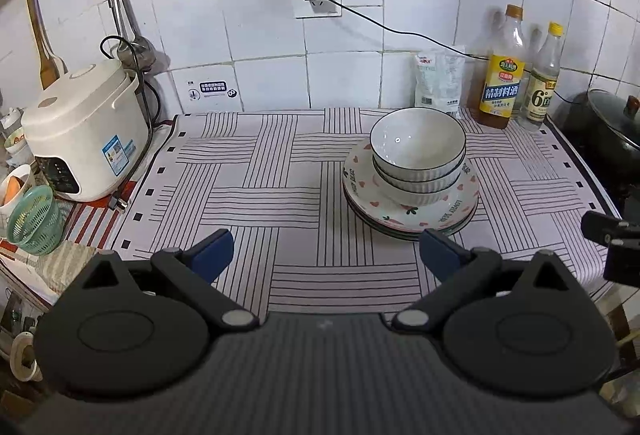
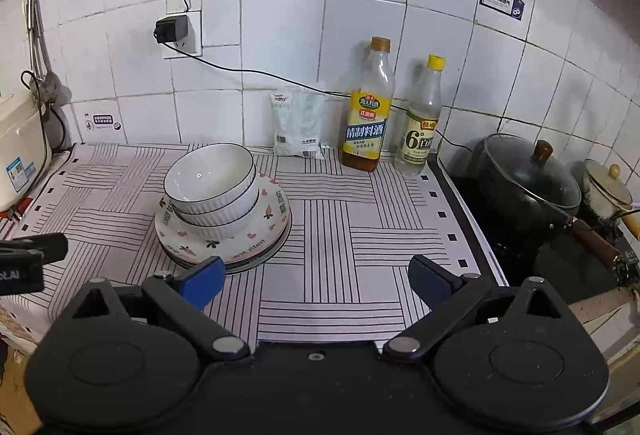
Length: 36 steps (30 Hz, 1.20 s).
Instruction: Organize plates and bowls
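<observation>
A stack of white ribbed bowls point(image 1: 418, 155) with dark rims sits on a stack of plates point(image 1: 448, 213); the top plate has hearts and carrots printed on it. The same bowls point(image 2: 212, 187) and plates point(image 2: 262, 235) show in the right wrist view. My left gripper point(image 1: 326, 255) is open and empty, held near the counter's front edge, just left of the stack. My right gripper point(image 2: 316, 277) is open and empty, to the right of the stack; its left fingertip point(image 2: 202, 281) overlaps the plates' front rim in view.
A striped cloth point(image 1: 256, 195) covers the counter. A white rice cooker point(image 1: 84, 131) and green basket point(image 1: 34, 219) stand at the left. Two bottles point(image 2: 366, 111) point(image 2: 422, 119) and a white bag point(image 2: 298, 123) line the wall. A lidded black wok point(image 2: 528, 179) sits on the stove at right.
</observation>
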Each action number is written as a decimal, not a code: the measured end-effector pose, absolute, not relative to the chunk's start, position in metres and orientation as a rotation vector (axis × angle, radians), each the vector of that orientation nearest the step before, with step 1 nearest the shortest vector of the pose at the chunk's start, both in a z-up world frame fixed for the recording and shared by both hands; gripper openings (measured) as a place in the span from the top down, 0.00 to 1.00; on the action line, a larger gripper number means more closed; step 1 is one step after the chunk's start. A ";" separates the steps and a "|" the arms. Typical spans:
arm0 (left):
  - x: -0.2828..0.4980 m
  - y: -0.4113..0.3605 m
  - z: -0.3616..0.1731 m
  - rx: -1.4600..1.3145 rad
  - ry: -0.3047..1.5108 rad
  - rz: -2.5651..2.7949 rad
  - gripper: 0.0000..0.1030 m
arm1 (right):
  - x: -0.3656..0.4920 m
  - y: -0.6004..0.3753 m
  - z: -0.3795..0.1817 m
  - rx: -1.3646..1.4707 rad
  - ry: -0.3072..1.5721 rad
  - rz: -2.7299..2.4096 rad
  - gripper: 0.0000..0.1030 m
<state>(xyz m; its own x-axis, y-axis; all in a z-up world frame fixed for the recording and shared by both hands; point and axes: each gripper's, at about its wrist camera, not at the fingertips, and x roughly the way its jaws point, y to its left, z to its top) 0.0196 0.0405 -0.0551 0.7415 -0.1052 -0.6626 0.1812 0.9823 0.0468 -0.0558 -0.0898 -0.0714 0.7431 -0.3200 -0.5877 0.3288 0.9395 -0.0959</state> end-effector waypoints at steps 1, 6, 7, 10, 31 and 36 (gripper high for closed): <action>0.019 0.041 -0.056 0.113 0.721 -0.161 0.02 | -0.056 -0.090 -0.071 0.017 0.642 -0.355 0.03; 0.017 0.038 -0.058 0.116 0.720 -0.159 0.02 | -0.057 -0.090 -0.071 0.025 0.643 -0.356 0.03; 0.018 0.037 -0.058 0.121 0.717 -0.149 0.02 | -0.057 -0.089 -0.071 0.027 0.644 -0.357 0.03; 0.018 0.035 -0.058 0.124 0.709 -0.141 0.02 | -0.057 -0.088 -0.072 0.024 0.645 -0.359 0.03; 0.016 0.036 -0.061 0.122 0.676 -0.117 0.02 | -0.055 -0.083 -0.076 0.003 0.662 -0.366 0.03; 0.015 0.036 -0.061 0.124 0.667 -0.110 0.02 | -0.054 -0.081 -0.078 -0.006 0.671 -0.368 0.03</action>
